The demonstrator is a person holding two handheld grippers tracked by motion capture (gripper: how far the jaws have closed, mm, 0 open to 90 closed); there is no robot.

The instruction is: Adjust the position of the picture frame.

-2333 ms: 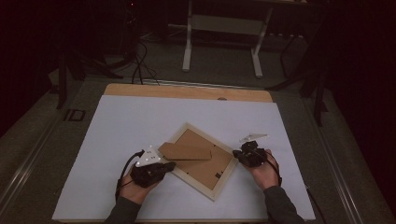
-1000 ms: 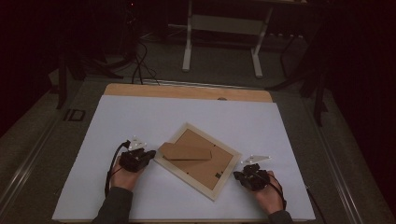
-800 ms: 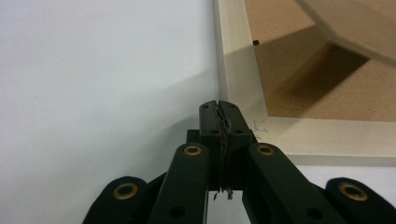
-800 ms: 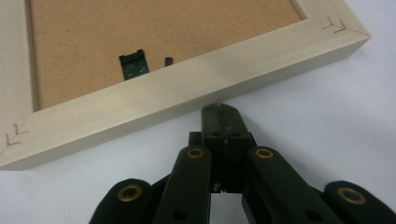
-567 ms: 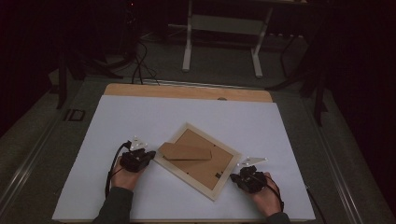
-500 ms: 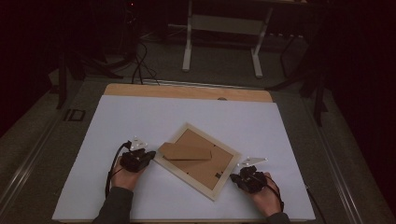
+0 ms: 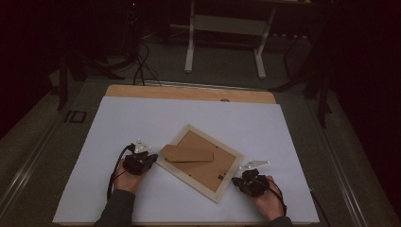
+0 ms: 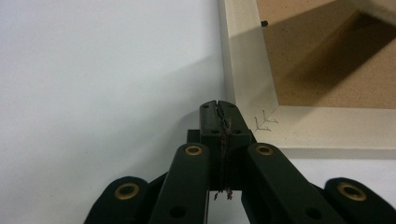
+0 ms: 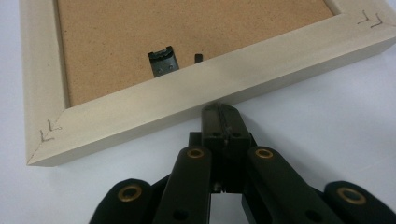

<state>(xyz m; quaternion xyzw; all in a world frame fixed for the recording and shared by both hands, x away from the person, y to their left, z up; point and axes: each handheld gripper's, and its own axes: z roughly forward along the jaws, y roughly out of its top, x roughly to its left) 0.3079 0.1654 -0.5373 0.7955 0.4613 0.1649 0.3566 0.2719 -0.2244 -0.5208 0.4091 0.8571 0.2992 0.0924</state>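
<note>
While two hand-held grippers, the left gripper and right gripper, rest with jaws closed on nothing, one wooden picture frame lies face down between them on the single white table, its one brown stand folded out.

Dim, dark-edged room; sharp, evenly lit close-ups.

Overhead view, two close frame views

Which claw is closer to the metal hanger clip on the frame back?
Right. The right claw sits shut at the frame edge just below the hanger clip; the left claw sits shut by the opposite corner.
</note>
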